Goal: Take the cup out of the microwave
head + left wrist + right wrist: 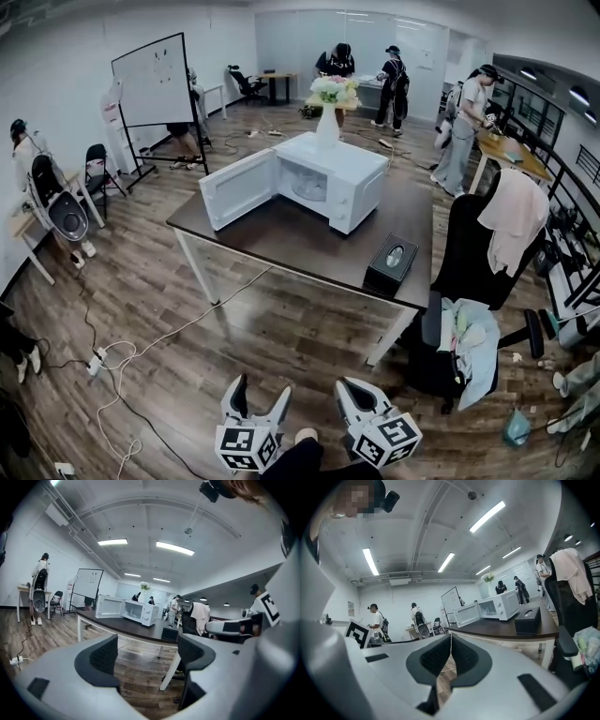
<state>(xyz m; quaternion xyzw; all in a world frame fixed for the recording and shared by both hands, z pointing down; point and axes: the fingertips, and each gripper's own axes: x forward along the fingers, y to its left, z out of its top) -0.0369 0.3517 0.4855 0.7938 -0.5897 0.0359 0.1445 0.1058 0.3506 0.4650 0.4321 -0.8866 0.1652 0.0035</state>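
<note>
The approach is judged to be the step in hand. The microwave (349, 178) is seen on the far part of the dark table (281, 234), with its door (234, 187) swung wide to the left. A pale shape inside the cavity is taken to be the cup (310, 187), though it is too small for certainty. Both grippers are held low at the near edge, well apart from the table, and aimed almost level towards it. The left gripper (260, 392) is shown with jaws spread and nothing between them. The right gripper (359, 394) is shown with pads pressed together, empty. Next, the distance must be closed and open jaws brought around the cup.
</note>
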